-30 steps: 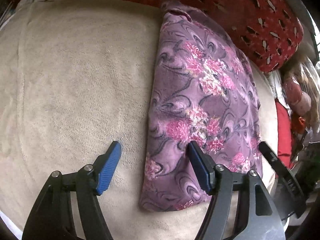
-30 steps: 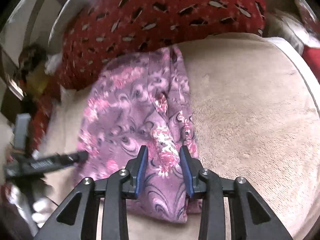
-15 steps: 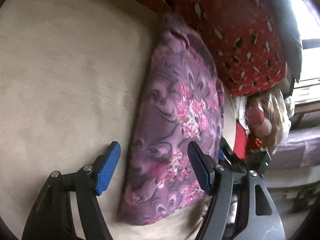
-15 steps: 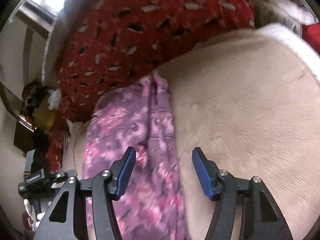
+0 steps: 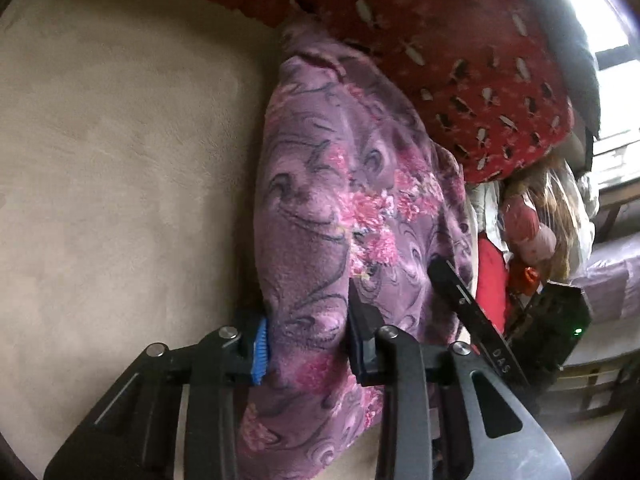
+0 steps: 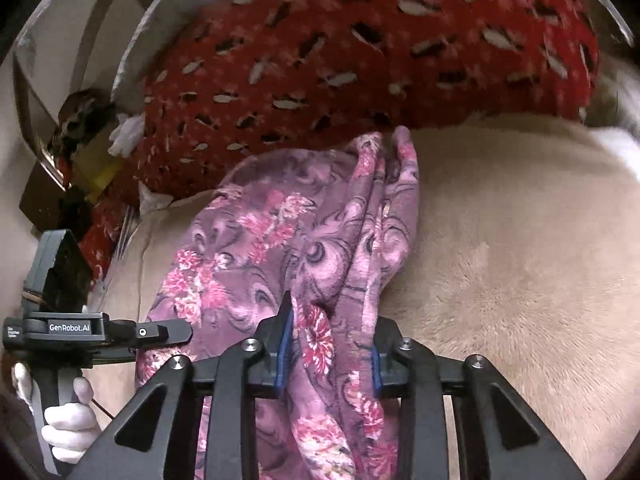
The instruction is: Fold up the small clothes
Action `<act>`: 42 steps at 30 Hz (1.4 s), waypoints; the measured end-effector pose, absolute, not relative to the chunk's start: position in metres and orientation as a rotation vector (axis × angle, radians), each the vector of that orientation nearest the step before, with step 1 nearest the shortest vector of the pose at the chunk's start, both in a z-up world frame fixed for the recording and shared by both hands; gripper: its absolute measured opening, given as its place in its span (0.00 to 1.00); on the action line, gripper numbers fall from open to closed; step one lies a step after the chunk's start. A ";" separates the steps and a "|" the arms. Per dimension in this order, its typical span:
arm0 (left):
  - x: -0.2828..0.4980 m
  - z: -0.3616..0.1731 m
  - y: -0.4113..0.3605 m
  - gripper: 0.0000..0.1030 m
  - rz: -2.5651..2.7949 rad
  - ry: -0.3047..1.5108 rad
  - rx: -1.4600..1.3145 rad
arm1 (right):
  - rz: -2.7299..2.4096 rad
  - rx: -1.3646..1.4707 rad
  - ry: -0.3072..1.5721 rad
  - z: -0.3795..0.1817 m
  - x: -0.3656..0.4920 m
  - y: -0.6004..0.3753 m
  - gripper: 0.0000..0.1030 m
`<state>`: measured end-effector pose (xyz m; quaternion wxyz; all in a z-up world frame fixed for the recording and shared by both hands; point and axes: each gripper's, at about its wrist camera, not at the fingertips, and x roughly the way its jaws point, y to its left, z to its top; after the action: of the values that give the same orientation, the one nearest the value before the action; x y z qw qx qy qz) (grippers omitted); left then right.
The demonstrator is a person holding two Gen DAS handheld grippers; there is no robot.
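Note:
A purple fleece garment (image 5: 336, 216) with pink flowers lies folded lengthwise on a beige plush surface (image 5: 120, 160), its far end against a red patterned cushion (image 5: 460, 64). My left gripper (image 5: 306, 340) is shut on the garment's near left edge and bunches it up. In the right wrist view the same garment (image 6: 280, 240) runs away from me. My right gripper (image 6: 330, 354) is shut on its near right edge, with folds gathered between the pads. The left gripper (image 6: 160, 332) shows at the left there, in a white-gloved hand.
The beige surface (image 6: 520, 260) spreads wide on the right of the right wrist view. The red cushion (image 6: 360, 52) borders the far side. Dolls and clutter (image 5: 536, 220) sit beyond the surface's right edge. A metal frame (image 6: 132, 32) stands at the far left.
Both grippers were open half a second ago. Both have closed on the garment's near end, one at each side, and the cloth now bunches and lifts between the pads.

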<state>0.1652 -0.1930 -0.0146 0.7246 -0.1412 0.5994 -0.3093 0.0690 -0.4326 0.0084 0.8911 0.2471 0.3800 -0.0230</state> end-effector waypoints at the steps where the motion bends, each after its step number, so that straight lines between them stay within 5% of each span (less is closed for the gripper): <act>1: 0.161 -0.009 -0.186 0.28 -0.685 1.306 -0.309 | -0.043 0.511 0.778 0.014 0.067 -0.429 0.28; 14: 0.104 0.019 -0.090 0.28 -0.652 1.242 -0.327 | 0.102 0.504 0.755 0.048 0.020 -0.344 0.28; 21: 0.091 -0.036 -0.066 0.31 -0.594 1.379 -0.322 | 0.126 0.519 0.862 0.012 0.009 -0.318 0.29; 23: 0.091 -0.051 -0.062 0.39 -0.581 1.419 -0.321 | 0.101 0.513 0.947 -0.010 0.009 -0.316 0.31; 28: 0.091 -0.027 -0.043 0.38 -0.663 1.320 -0.315 | 0.081 0.594 0.930 -0.006 -0.002 -0.336 0.37; 34: 0.126 0.013 -0.090 0.40 -0.643 1.164 -0.154 | 0.086 0.453 0.816 0.034 0.030 -0.329 0.35; 42: 0.201 -0.021 -0.161 0.40 -0.466 1.136 0.108 | 0.063 0.318 0.816 0.019 0.079 -0.319 0.29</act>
<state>0.2015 -0.1611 -0.0206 0.8159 0.0508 0.5328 -0.2187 0.0788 -0.3195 0.0187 0.9051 0.1542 0.3950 0.0304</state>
